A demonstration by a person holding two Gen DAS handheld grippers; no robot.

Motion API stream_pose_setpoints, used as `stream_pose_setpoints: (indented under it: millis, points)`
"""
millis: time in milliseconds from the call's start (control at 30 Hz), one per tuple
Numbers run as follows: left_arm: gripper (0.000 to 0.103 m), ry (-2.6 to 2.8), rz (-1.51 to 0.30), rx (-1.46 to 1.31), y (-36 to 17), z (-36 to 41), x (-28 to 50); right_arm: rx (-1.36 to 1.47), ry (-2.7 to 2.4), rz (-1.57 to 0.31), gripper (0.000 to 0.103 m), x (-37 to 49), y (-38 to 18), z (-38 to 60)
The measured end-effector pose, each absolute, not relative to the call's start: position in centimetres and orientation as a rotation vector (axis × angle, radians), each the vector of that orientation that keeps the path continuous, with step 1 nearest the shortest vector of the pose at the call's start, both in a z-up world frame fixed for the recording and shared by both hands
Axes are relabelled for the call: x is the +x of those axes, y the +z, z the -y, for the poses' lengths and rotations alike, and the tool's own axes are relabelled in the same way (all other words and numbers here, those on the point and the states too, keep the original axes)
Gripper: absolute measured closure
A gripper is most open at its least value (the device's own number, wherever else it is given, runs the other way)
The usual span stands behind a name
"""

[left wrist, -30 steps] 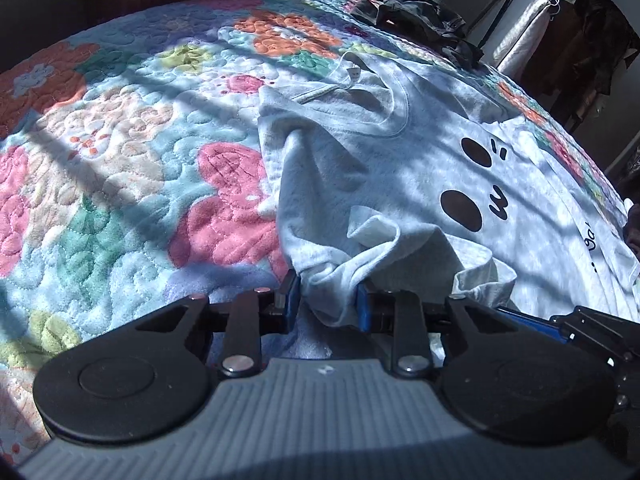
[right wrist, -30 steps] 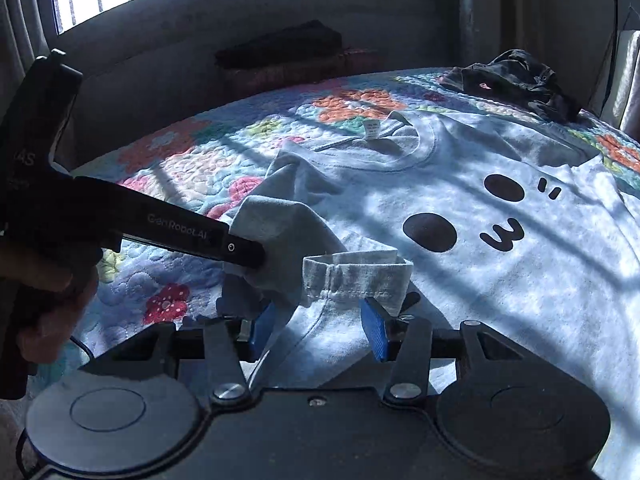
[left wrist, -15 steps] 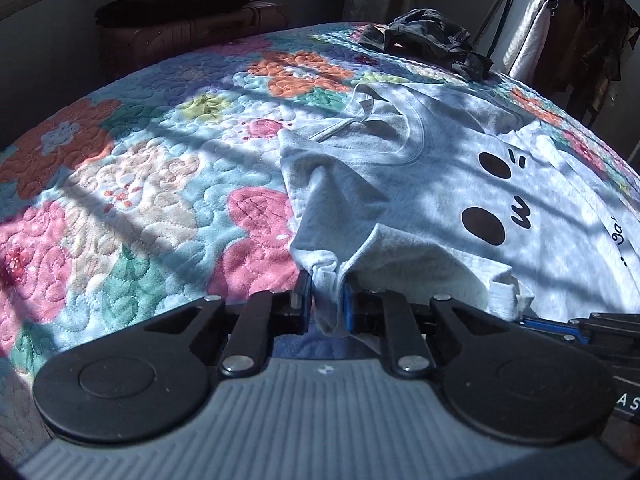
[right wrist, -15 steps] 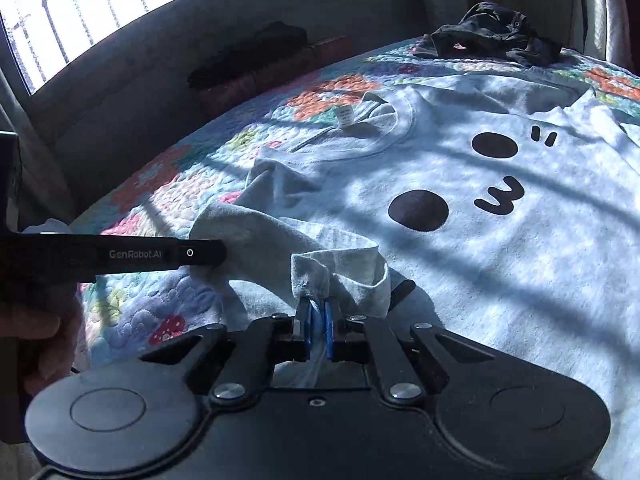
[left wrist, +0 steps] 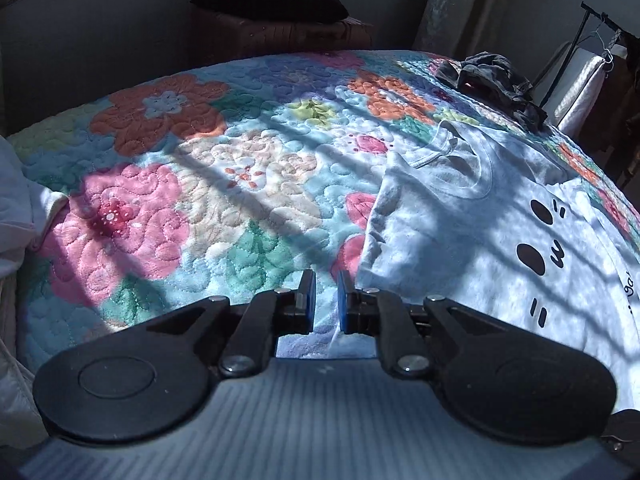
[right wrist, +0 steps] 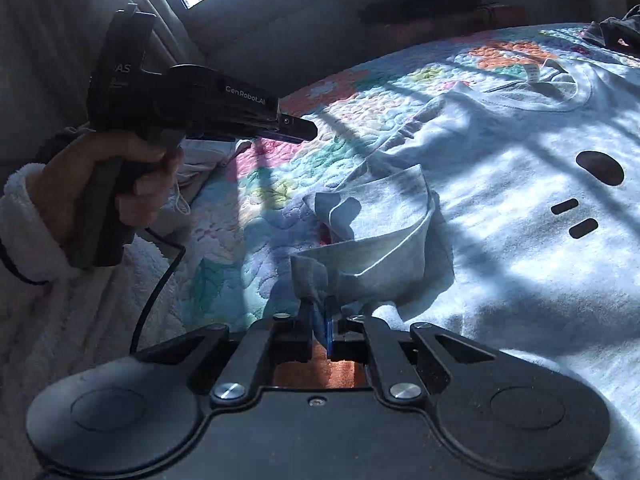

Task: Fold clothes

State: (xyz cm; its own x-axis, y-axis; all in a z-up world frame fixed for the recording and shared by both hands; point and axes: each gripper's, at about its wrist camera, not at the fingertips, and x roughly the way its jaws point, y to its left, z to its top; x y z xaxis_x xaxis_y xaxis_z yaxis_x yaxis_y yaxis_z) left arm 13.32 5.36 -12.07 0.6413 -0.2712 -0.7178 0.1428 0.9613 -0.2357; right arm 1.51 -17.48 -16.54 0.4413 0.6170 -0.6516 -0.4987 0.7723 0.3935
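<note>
A light grey T-shirt [left wrist: 480, 232] with a black face print lies spread on a flowered quilt [left wrist: 200, 184]. My left gripper [left wrist: 323, 300] hangs over the quilt just left of the shirt's edge, jaws slightly apart with nothing between them. In the right wrist view it [right wrist: 298, 133] is held up in a hand, clear of the cloth. My right gripper [right wrist: 319, 320] is shut on the crumpled sleeve [right wrist: 376, 236] of the T-shirt [right wrist: 520, 208], holding it lifted at the shirt's left side.
A dark garment [left wrist: 492, 80] lies bunched at the quilt's far right. A brown case [left wrist: 280, 32] with dark clothes on it stands behind the bed. A clothes rack [left wrist: 592, 72] is at the right. White fleece [right wrist: 80, 320] lies at the bed's near left.
My left gripper has let go of the sleeve and pulled away to the left over the quilt. My right gripper closed on the sleeve and now holds it alone.
</note>
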Motion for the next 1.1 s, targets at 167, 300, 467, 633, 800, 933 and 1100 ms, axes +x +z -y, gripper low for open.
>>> stream_pose_setpoints:
  millis: [167, 300, 467, 633, 800, 933, 1100]
  points:
    - [0.07, -0.387, -0.862, -0.145, -12.2, -3.4, 12.9, 0.127, 0.664, -0.905, 0.095, 1.3, -16.7, 17.6]
    - [0.063, -0.452, -0.847, -0.046, -11.8, -0.8, 12.1, 0.187, 0.638, -0.873, 0.09, 0.9, -15.3, 18.5]
    - [0.06, -0.533, -0.928, -0.048, -12.9, 0.6, 12.0, 0.325, 0.508, -0.764, 0.066, 1.6, -13.6, 20.6]
    - [0.06, -0.558, -0.983, -0.115, -13.6, 0.5, 12.3, 0.4, 0.43, -0.835, 0.045, 3.4, -15.4, 20.9]
    - [0.06, -0.535, -1.031, -0.145, -14.3, 0.0, 12.7, 0.393, 0.377, -0.916, 0.033, 4.8, -17.3, 19.7]
    - [0.058, -0.529, -1.038, -0.142, -14.4, 0.1, 12.9, 0.282, 0.442, -0.887, 0.046, 4.5, -17.4, 17.8]
    - [0.057, -0.536, -0.995, -0.143, -13.7, 0.0, 12.6, 0.085, 0.541, -0.822, 0.079, 3.0, -16.8, 15.1]
